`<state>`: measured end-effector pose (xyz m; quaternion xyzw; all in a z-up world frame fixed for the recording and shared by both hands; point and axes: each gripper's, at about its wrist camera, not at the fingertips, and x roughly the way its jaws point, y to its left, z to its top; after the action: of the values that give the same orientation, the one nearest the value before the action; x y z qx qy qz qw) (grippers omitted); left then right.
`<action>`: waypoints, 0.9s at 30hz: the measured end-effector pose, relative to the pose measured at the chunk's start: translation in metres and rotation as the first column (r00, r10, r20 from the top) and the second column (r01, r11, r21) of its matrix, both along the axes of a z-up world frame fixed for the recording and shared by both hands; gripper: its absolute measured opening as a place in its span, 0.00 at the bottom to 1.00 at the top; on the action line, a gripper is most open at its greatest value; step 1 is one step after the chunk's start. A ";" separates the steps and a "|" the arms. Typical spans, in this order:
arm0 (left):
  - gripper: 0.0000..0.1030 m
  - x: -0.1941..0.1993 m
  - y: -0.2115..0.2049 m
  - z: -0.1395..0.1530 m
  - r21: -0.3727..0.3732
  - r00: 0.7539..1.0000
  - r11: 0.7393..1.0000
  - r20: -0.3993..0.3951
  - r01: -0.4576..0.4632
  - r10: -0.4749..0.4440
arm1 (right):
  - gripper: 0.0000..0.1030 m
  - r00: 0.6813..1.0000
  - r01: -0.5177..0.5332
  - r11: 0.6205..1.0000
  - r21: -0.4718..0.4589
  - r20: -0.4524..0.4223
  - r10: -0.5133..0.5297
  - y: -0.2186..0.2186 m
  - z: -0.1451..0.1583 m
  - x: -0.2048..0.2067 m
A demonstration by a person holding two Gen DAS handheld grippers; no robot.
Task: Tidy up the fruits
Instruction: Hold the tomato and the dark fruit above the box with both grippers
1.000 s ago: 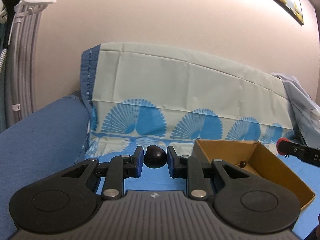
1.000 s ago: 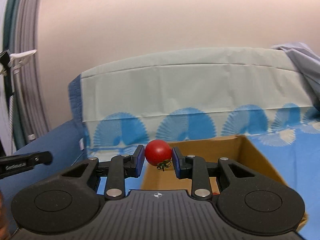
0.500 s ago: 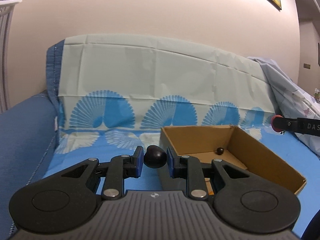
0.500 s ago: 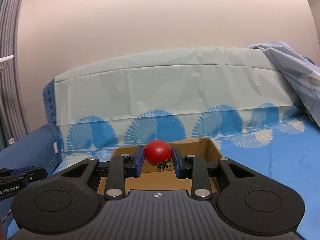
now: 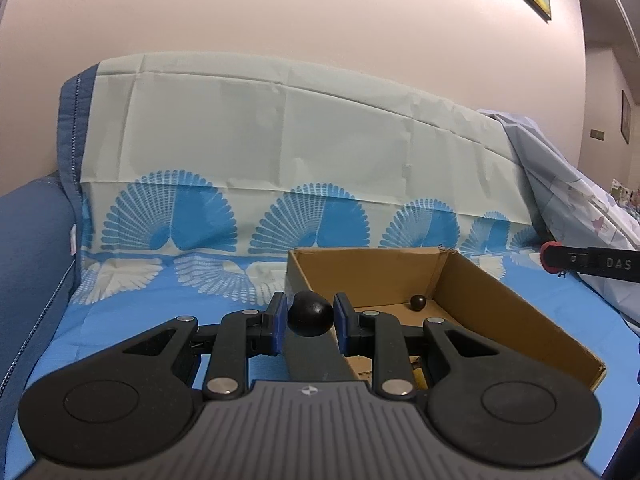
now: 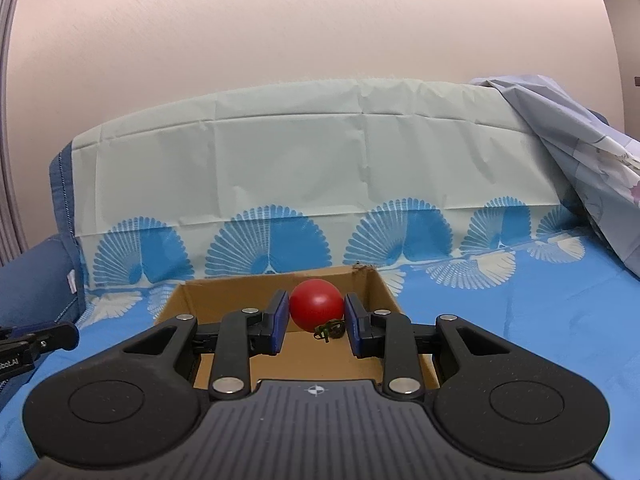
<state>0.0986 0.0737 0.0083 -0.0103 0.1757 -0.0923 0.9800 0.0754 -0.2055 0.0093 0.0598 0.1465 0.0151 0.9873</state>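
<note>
My left gripper [image 5: 310,318] is shut on a dark, nearly black round fruit [image 5: 310,320], held just over the left wall of an open cardboard box [image 5: 500,320]. A small dark round fruit [image 5: 418,302] lies on the box floor near its back corner. My right gripper [image 6: 316,312] is shut on a red tomato [image 6: 316,308] with a green stem, held above the same cardboard box [image 6: 224,292]. In the left wrist view the right gripper's fingertip [image 5: 549,258] shows at the right edge. In the right wrist view the left gripper's finger [image 6: 40,338] shows at the left edge.
The box rests on a blue sheet with fan patterns [image 6: 520,320] over a sofa seat. A pale backrest cover [image 5: 280,128] rises behind it. A blue armrest [image 5: 28,264] stands at the left, and a crumpled light cloth [image 6: 580,152] lies at the right.
Both grippers have swung to the right and sunk a little toward the box, each still holding its fruit. The box now lies nearer and more central in both views.
</note>
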 end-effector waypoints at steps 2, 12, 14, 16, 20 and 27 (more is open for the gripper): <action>0.27 0.000 -0.003 -0.001 0.000 1.000 1.000 0.003 0.008 -0.008 | 0.30 1.000 0.002 1.000 -0.003 -0.007 -0.002 -0.002 -0.002 0.003; 0.27 -0.002 -0.027 -0.008 0.020 0.998 0.998 0.013 0.063 -0.063 | 0.30 0.999 -0.001 1.000 -0.018 -0.034 0.001 0.002 -0.006 0.013; 0.27 -0.003 -0.032 -0.010 0.026 0.997 0.997 0.013 0.073 -0.074 | 0.30 0.999 -0.001 1.000 -0.021 -0.037 0.001 0.002 -0.006 0.014; 0.27 -0.003 -0.036 -0.012 0.033 0.996 0.996 0.015 0.083 -0.084 | 0.30 0.999 0.002 1.000 -0.024 -0.040 -0.003 0.002 -0.007 0.016; 0.27 -0.005 -0.043 -0.014 0.041 0.994 0.994 0.017 0.105 -0.106 | 0.30 0.999 0.012 1.000 -0.023 -0.045 -0.013 0.000 -0.007 0.017; 0.27 -0.007 -0.054 -0.018 0.052 0.988 0.987 0.007 0.153 -0.154 | 0.30 0.998 0.025 0.999 -0.038 -0.061 -0.027 -0.002 -0.009 0.018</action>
<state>0.0919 0.0198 -0.0100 0.0288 0.1730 -0.1631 0.9709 0.0938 -0.2079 -0.0002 0.0436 0.1764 -0.0024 0.9833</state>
